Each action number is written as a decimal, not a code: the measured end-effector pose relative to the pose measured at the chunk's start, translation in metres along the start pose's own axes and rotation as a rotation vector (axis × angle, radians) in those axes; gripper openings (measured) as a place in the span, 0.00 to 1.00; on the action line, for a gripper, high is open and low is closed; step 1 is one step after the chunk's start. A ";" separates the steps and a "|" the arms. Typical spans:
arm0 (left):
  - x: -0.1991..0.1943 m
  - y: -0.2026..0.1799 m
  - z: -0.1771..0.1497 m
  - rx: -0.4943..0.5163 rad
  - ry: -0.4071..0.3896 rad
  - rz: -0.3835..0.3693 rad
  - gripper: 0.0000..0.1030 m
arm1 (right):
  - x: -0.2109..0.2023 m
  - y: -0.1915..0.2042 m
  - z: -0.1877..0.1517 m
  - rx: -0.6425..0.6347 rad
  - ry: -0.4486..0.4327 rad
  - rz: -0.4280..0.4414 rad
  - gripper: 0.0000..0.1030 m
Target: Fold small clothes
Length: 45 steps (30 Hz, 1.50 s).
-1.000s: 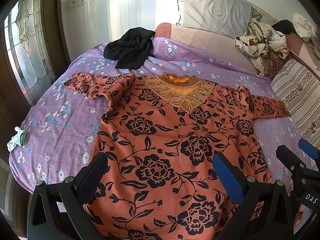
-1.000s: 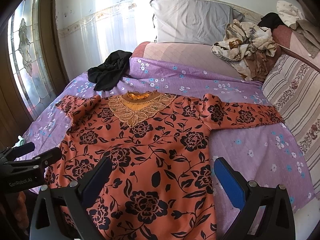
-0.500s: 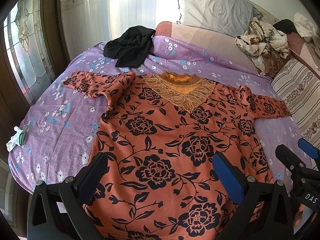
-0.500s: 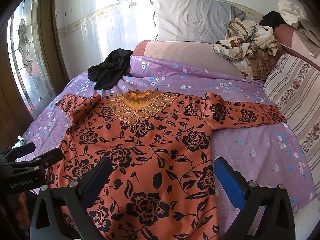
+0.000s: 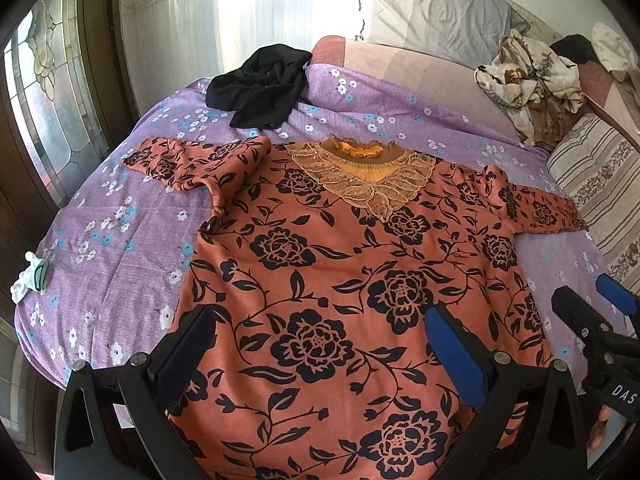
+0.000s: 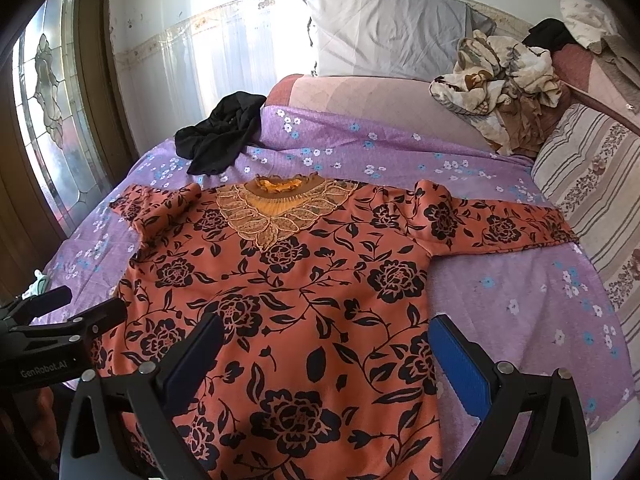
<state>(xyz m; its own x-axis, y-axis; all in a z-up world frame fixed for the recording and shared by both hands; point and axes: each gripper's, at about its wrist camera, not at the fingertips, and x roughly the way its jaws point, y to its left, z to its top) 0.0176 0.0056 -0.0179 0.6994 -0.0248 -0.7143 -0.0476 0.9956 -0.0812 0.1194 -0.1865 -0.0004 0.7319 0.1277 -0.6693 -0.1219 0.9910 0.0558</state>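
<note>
I saw bare purple sheet right of the orange floral blouse, open for passing. Beyond its collar, a black garment and crumpled clothes blocked the way.

The bed wore a purple flowered sheet, and an orange blouse with black flowers lay spread flat on it, sleeves out to both sides. A black garment sat crumpled beyond the collar, pillows and rumpled clothes at the head.

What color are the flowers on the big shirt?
Black flowers on an orange shirt, spread on the purple bedsheet. The left wrist view shows it best.
</note>
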 end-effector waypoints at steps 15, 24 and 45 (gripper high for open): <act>0.073 0.168 0.004 -0.276 0.073 0.184 1.00 | 0.077 -0.293 0.023 0.639 -0.026 -0.033 1.00; 0.115 0.246 0.002 -0.477 0.108 0.327 1.00 | 0.169 -0.434 0.030 0.968 -0.015 -0.059 0.83; 0.133 0.256 -0.011 -0.486 0.187 0.379 1.00 | 0.191 -0.430 0.127 0.703 -0.099 -0.156 0.05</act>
<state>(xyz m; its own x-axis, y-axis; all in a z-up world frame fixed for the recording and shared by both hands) 0.0909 0.2562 -0.1409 0.4366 0.2610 -0.8610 -0.6150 0.7851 -0.0738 0.3970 -0.5835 -0.0576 0.7668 -0.0468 -0.6402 0.4241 0.7855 0.4506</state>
